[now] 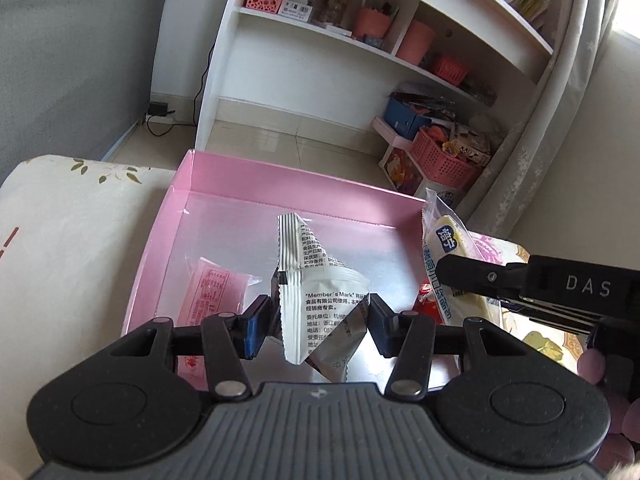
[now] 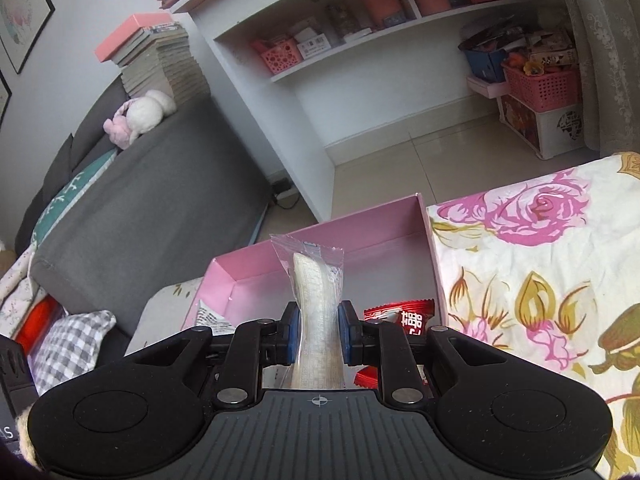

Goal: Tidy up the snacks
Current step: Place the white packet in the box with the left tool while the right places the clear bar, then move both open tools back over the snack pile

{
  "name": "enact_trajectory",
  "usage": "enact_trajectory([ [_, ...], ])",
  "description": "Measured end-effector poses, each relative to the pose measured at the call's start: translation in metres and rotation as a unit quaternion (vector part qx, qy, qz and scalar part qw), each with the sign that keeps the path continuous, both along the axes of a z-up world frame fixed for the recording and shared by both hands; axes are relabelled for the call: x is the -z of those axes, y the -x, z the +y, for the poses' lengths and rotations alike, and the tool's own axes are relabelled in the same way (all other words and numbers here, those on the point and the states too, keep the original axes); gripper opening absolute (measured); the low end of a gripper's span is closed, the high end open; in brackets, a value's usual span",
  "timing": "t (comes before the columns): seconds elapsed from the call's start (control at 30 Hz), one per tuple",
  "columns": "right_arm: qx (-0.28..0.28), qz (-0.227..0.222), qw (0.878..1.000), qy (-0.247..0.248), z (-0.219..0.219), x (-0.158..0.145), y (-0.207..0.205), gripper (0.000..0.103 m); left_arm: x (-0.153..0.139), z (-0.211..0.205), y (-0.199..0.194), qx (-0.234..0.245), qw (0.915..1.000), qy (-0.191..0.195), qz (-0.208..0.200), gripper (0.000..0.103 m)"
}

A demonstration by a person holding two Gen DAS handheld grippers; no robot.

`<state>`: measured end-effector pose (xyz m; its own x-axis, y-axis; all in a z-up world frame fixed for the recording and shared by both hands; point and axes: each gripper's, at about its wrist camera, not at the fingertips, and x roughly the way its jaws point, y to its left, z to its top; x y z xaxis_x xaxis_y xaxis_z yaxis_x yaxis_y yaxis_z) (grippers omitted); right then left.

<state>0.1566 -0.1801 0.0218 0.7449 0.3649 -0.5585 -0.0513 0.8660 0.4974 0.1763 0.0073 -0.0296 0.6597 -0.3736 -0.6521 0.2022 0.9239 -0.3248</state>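
A pink box (image 1: 280, 182) stands open on a floral cloth (image 2: 540, 272). My left gripper (image 1: 316, 320) is shut on a white and silver Member's Mark packet (image 1: 316, 304) and holds it over the box. My right gripper (image 2: 319, 332) is shut on a clear-wrapped pale bread snack (image 2: 318, 312), held upright over the box's right side; it also shows in the left wrist view (image 1: 448, 264). A pink packet (image 1: 210, 292) lies in the box at left. A red candy packet (image 2: 404, 316) lies in the box at right.
A white shelf unit (image 1: 320, 40) with pink pots and baskets stands behind the box. A grey sofa (image 2: 132, 208) is to the left. Pink baskets and boxes (image 1: 440, 152) sit on the tiled floor by a curtain.
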Motion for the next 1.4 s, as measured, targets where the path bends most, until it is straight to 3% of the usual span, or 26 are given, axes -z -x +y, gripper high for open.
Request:
enact_trajectory([
  [0.2,0.004,0.012,1.000,-0.017,0.001,0.012,-0.008,0.019,0.008,0.004,-0.001,0.001,0.9998,-0.009,0.018,0.048],
  [0.4,0.001,0.018,1.000,-0.009,0.002,0.012,-0.007,0.023,0.002,0.001,0.004,0.005,0.9999,-0.014,0.001,0.051],
  [0.47,0.006,0.018,1.000,-0.008,0.001,0.011,-0.005,0.024,-0.001,0.001,0.004,0.007,0.9998,-0.016,-0.006,0.059],
  [0.6,0.007,0.022,1.000,-0.004,-0.002,0.007,-0.002,0.025,-0.007,-0.001,0.006,0.008,0.9997,-0.019,-0.014,0.067],
  [0.77,0.002,0.019,1.000,0.003,-0.004,-0.001,0.007,0.040,-0.014,0.000,0.013,0.008,0.9993,-0.029,-0.024,0.082],
  [1.0,0.001,0.006,1.000,0.016,-0.007,-0.017,0.027,0.064,-0.026,0.004,0.024,0.011,0.9991,-0.026,-0.031,0.093],
  [1.23,0.002,0.009,1.000,0.027,-0.011,-0.032,0.050,0.086,-0.033,0.004,0.038,0.021,0.9978,-0.057,-0.026,0.100],
  [1.4,0.009,0.022,0.999,0.047,-0.009,-0.038,0.065,0.091,-0.038,0.009,0.051,0.017,0.9974,-0.068,-0.016,0.102],
])
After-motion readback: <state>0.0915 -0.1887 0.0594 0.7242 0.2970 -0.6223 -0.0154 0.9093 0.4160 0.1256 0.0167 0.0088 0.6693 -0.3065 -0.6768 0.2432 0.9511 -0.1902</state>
